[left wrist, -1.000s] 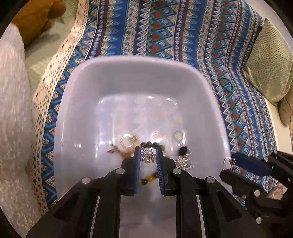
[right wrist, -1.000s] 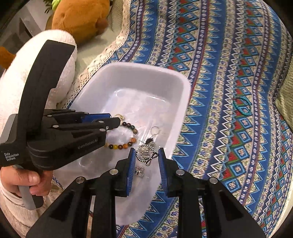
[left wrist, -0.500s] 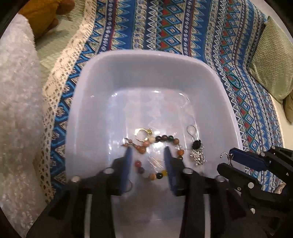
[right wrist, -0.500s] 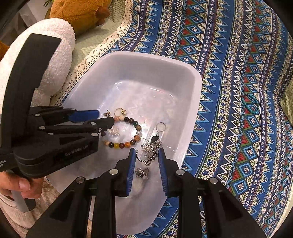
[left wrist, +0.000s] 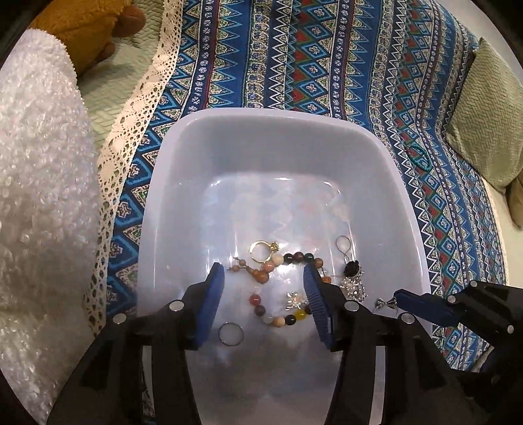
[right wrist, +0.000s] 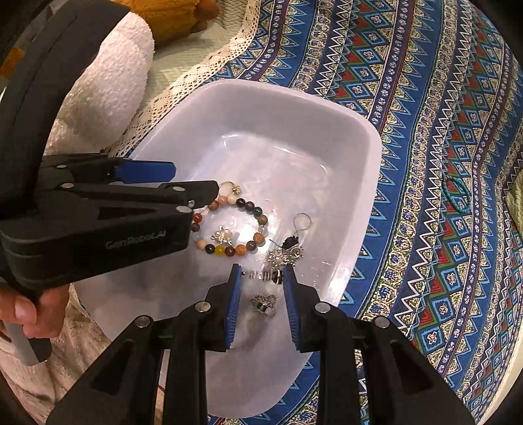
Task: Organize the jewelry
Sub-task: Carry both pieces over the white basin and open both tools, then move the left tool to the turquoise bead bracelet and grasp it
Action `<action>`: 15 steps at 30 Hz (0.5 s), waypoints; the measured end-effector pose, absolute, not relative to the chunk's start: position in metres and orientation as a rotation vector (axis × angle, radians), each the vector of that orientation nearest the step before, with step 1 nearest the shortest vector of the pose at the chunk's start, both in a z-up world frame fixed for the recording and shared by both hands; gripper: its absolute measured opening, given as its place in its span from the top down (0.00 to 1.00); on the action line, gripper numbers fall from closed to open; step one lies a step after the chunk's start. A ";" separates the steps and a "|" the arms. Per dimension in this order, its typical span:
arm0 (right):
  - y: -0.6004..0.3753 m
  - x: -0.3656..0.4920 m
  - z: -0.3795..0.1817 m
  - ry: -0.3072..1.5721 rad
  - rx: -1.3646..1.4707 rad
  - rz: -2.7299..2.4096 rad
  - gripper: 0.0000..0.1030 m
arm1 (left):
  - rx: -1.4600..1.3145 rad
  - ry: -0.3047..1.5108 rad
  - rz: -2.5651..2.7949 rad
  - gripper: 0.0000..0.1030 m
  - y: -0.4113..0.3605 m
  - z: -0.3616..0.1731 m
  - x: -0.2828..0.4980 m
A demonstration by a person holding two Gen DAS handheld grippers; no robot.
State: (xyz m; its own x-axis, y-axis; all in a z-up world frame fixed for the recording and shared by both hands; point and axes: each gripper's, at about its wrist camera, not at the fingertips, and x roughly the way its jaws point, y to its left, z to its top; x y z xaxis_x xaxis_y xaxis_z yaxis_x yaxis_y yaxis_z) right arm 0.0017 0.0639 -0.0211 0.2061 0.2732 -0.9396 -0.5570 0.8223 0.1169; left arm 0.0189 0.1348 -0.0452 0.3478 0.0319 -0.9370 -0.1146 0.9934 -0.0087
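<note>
A white plastic tub (left wrist: 281, 130) (right wrist: 359, 130) lies on a blue patterned cloth. In it lie a multicoloured bead bracelet (left wrist: 278, 287) (right wrist: 235, 225), a gold ring (left wrist: 261, 250), a small silver flower piece (left wrist: 294, 299) (right wrist: 222, 235), a plain silver ring (left wrist: 230, 333), a silver earring with a black bead (left wrist: 351, 278) (right wrist: 287, 248) and another silver piece (right wrist: 264, 302). My left gripper (left wrist: 264, 300) (right wrist: 183, 183) is open and empty above the bracelet. My right gripper (right wrist: 261, 291) (left wrist: 402, 302) is open over the tub's right side, with a silver piece between its pads.
A turquoise bracelet (right wrist: 456, 196) (left wrist: 418, 157) lies on the cloth right of the tub. A white fluffy cushion (left wrist: 39, 196) and a brown plush toy (left wrist: 81, 29) are at the left. A green pillow (left wrist: 483, 108) is at the far right.
My left gripper opened, dropped the silver flower piece into the tub and pulled back. My right gripper has widened slightly, and the silver earring has come down into the tub.
</note>
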 end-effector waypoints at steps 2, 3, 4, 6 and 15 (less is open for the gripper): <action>0.064 0.003 -0.021 1.234 -0.273 0.583 0.70 | -0.076 1.213 0.094 0.54 0.135 -0.045 0.019; 0.062 0.004 -0.021 1.227 -0.270 0.576 0.62 | -0.076 1.212 0.095 0.54 0.134 -0.045 0.019; 0.061 0.005 -0.020 1.224 -0.266 0.571 0.56 | -0.076 1.212 0.094 0.54 0.134 -0.045 0.019; 0.058 0.007 -0.019 1.222 -0.251 0.561 0.56 | -0.074 1.213 0.096 0.54 0.133 -0.045 0.019; 0.034 0.015 0.007 1.186 -0.183 0.557 0.56 | -0.085 1.192 0.070 0.54 0.126 -0.033 0.026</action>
State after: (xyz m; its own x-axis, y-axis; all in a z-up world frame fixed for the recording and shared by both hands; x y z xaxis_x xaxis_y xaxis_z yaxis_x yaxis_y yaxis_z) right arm 0.0150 0.0337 0.0069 0.2596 0.3145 -0.9131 -0.5013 0.8520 0.1510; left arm 0.0261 0.1259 -0.0326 0.3685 0.0097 -0.9296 -0.0997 0.9946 -0.0292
